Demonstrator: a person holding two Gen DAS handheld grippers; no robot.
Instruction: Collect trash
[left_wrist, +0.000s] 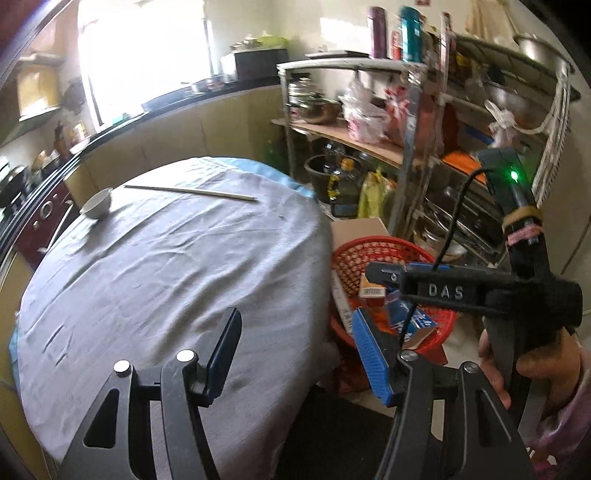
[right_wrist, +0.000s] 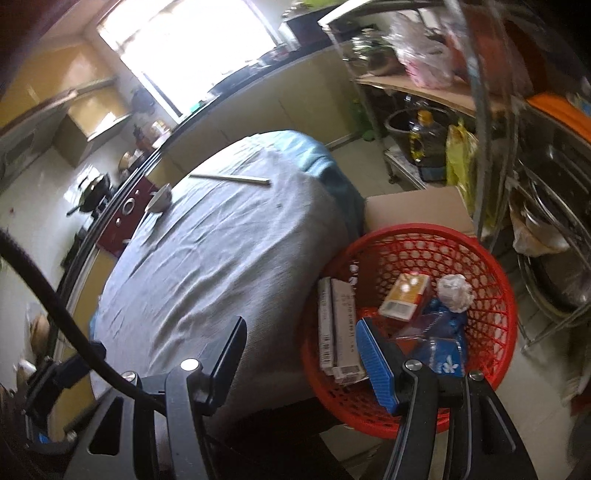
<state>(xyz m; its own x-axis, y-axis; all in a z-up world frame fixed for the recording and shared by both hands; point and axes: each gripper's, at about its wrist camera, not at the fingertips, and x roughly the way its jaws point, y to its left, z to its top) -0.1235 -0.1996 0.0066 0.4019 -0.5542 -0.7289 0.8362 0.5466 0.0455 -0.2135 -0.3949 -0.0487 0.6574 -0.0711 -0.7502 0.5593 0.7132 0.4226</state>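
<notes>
A red mesh basket (right_wrist: 424, 240) stands on the floor just right of the round table; it also shows in the left wrist view (left_wrist: 369, 254). In it lie an orange box (right_wrist: 404, 295), a crumpled paper ball (right_wrist: 455, 291), long white cartons (right_wrist: 338, 325) and blue packets (right_wrist: 443, 347). My right gripper (right_wrist: 299, 358) hovers over the table edge and the basket rim, open, nothing between its fingers. My left gripper (left_wrist: 295, 354) is open and empty too, above the table's near right edge. A hand holds the right gripper's body (left_wrist: 443, 291) over the basket.
The table's grey cloth (left_wrist: 166, 258) carries a white bowl (left_wrist: 98, 203) and chopsticks (left_wrist: 192, 192) at the far side. A cardboard box (right_wrist: 417, 206) sits behind the basket. A crowded metal rack (left_wrist: 417, 147) fills the right. A counter and stove (right_wrist: 92, 192) run along the left.
</notes>
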